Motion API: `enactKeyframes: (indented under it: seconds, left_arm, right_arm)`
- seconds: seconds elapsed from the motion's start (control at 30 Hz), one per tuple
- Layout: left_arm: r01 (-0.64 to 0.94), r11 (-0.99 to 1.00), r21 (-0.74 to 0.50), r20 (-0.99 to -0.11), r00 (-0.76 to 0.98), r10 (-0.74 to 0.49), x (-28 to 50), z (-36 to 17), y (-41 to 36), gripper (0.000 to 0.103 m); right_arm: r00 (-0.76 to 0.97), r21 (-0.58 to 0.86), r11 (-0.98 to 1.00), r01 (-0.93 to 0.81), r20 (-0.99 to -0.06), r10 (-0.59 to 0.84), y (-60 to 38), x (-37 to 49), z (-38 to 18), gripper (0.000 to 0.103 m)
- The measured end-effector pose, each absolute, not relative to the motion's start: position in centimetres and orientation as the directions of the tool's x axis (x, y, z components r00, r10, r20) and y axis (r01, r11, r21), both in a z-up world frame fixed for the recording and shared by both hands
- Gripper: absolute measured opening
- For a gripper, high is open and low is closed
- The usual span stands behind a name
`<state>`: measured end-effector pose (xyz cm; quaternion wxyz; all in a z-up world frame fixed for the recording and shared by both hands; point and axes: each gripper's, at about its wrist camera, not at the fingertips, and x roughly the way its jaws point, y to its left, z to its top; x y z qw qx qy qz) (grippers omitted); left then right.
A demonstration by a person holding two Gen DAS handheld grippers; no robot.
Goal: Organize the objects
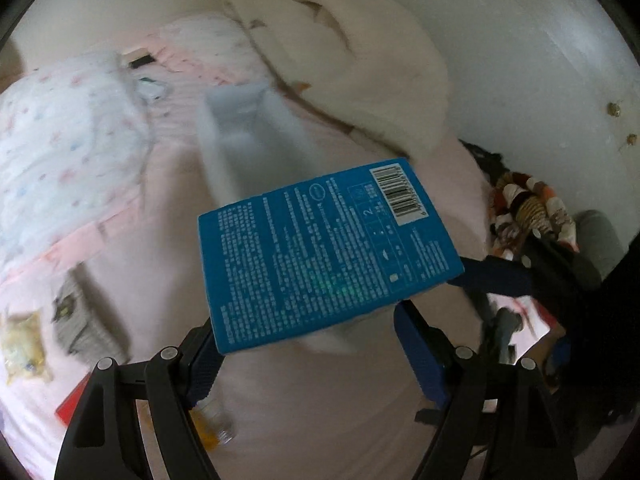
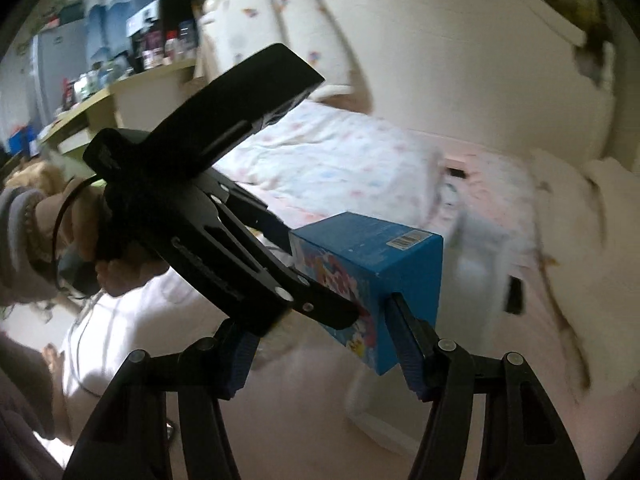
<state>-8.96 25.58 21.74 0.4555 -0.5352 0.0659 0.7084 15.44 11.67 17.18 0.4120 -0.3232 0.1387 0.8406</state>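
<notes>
While the blue carton (image 1: 324,252) hangs in the air above the pink bedsheet (image 1: 320,400), left gripper (image 1: 308,344) is clamped on it, blue pads pressing its two narrow sides, barcode face toward the camera. Right wrist view shows the same box (image 2: 372,280) held by that left tool, cartoon-printed face turned down and to the side, so the grip across the short width looks chosen to keep the box flat and easy to drop in. Right gripper (image 2: 324,360) is spread wide and holds nothing; its right finger (image 2: 408,344) sits just beside the box's lower corner, contact unclear, motion blur. Pale grey-white bin (image 1: 244,136) lies on the bed ahead of the carton, open top, likely the destination. Likely step: carry carton to bin. Other loose items sit at the left edge: a yellowish packet (image 1: 22,344), a grey pouch (image 1: 76,320), something red (image 1: 74,400), so sorting is probably not finished. Cream blanket (image 1: 360,64) is heaped behind the bin near the wall. Risk: carton tilts, could slip from the pads.
</notes>
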Motion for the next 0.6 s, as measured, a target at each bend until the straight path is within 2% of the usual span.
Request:
enactKeyframes:
  seconds: [0.17,0.2,0.23,0.27,0.33,0.43,0.5,0.6]
  left_arm:
    - [-0.728,-0.533,-0.431,-0.801,0.037,0.598,-9.2,21.1,29.2,0.079]
    - [-0.737,-0.521,-0.431,-0.801,0.046,0.597,-9.2,20.9,29.7,0.076]
    - [-0.742,-0.499,-0.448,-0.792,0.072,0.606,-9.2,20.6,30.4,0.062]
    - [-0.739,-0.476,-0.476,-0.783,0.111,0.612,-9.1,20.1,31.1,0.047]
    - [-0.744,-0.475,-0.471,-0.794,0.123,0.595,-8.4,19.4,32.3,0.044]
    - [-0.785,-0.496,-0.37,-0.851,0.073,0.52,-7.4,18.6,33.1,0.039]
    - [-0.795,-0.52,-0.312,-0.878,0.032,0.477,-7.4,17.8,33.3,0.038]
    - [-0.798,-0.521,-0.304,-0.873,0.014,0.488,-7.5,17.9,32.6,0.038]
  right_arm:
    - [-0.417,-0.044,-0.565,-0.824,-0.628,0.657,12.2,18.4,17.9,0.062]
    - [-0.411,-0.043,-0.558,-0.829,-0.629,0.66,12.4,18.7,17.9,0.062]
    - [-0.423,-0.029,-0.566,-0.824,-0.633,0.648,12.5,18.8,17.9,0.061]
    - [-0.46,0.009,-0.599,-0.801,-0.649,0.605,12.6,18.9,17.6,0.052]
    - [-0.422,-0.021,-0.584,-0.812,-0.67,0.611,12.7,18.4,17.0,0.052]
    - [-0.376,-0.075,-0.594,-0.801,-0.709,0.596,13.8,17.4,15.4,0.048]
    - [-0.363,-0.065,-0.588,-0.806,-0.731,0.578,14.3,17.9,14.6,0.043]
    - [-0.408,0.008,-0.609,-0.793,-0.749,0.521,14.6,18.8,14.4,0.043]
